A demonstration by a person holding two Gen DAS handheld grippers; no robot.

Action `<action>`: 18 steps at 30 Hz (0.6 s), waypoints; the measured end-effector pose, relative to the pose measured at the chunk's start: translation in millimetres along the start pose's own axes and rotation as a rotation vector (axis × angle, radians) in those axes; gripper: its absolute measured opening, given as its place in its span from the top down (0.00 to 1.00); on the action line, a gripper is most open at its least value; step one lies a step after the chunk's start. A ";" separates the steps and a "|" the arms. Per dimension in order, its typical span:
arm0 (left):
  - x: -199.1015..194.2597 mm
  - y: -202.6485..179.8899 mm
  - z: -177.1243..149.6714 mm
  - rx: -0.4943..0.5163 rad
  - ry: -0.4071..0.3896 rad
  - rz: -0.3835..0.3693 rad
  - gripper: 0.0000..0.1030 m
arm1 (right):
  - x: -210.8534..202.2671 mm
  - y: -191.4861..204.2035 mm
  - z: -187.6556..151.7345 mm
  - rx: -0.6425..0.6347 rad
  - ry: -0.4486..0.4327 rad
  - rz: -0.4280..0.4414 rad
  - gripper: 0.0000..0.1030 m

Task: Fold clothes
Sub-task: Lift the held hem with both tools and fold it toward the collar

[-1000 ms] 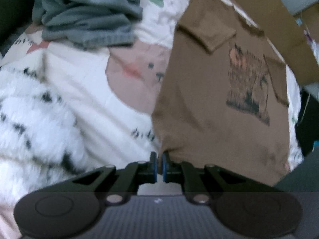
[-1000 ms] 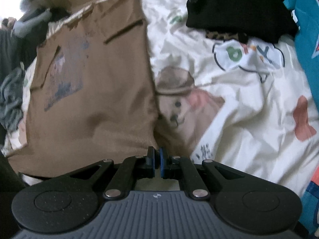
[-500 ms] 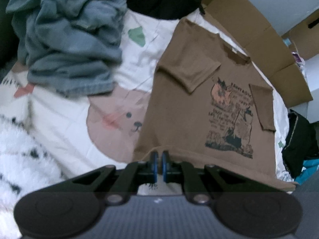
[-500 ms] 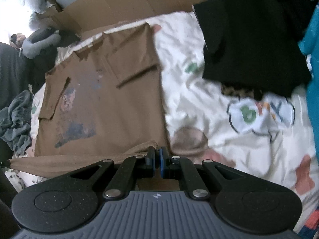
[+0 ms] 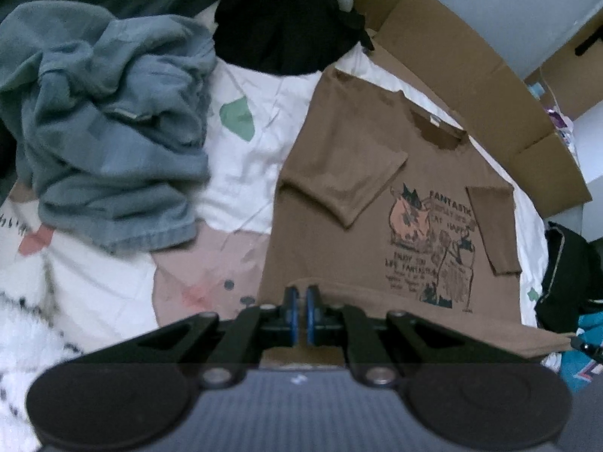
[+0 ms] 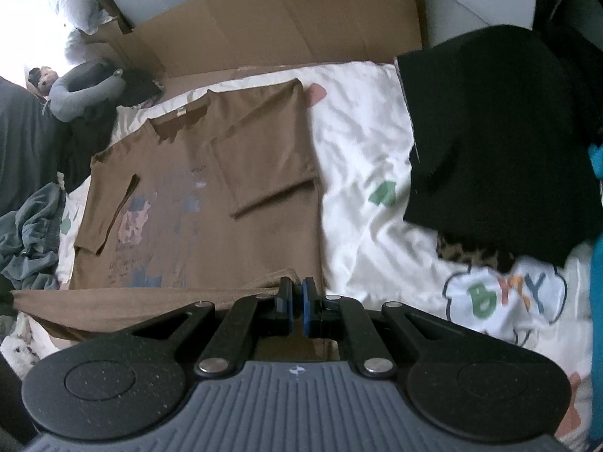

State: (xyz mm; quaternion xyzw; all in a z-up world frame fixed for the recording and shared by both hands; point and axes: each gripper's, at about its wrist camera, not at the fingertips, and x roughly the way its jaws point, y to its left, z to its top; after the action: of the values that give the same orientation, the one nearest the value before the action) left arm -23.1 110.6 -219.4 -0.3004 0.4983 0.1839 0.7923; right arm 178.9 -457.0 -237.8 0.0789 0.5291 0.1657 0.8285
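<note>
Left wrist view: both the left gripper and right gripper pinch the lifted hem corners of a soft, limp brown T-shirt spread on the patterned bedsheet, sleeves folded in.

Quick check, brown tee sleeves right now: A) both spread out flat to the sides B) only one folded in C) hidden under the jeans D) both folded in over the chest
D: on the brown tee, both sleeves lie folded inward over the front, flanking the print.
</note>
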 end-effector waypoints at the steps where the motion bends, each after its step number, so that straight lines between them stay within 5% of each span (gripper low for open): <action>1: 2.4 -0.8 3.5 0.003 -0.005 0.000 0.95 | 3.2 0.5 3.8 -0.003 -0.003 -0.001 0.97; 18: 63.6 -12.1 73.5 0.033 -0.059 0.025 0.95 | 61.5 17.2 85.6 -0.050 -0.032 -0.025 0.97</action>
State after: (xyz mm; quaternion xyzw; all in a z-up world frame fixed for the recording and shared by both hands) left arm 61.7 149.5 -249.4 -0.2754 0.4813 0.1944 0.8091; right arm 276.6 -415.1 -248.3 0.0544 0.5124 0.1673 0.8405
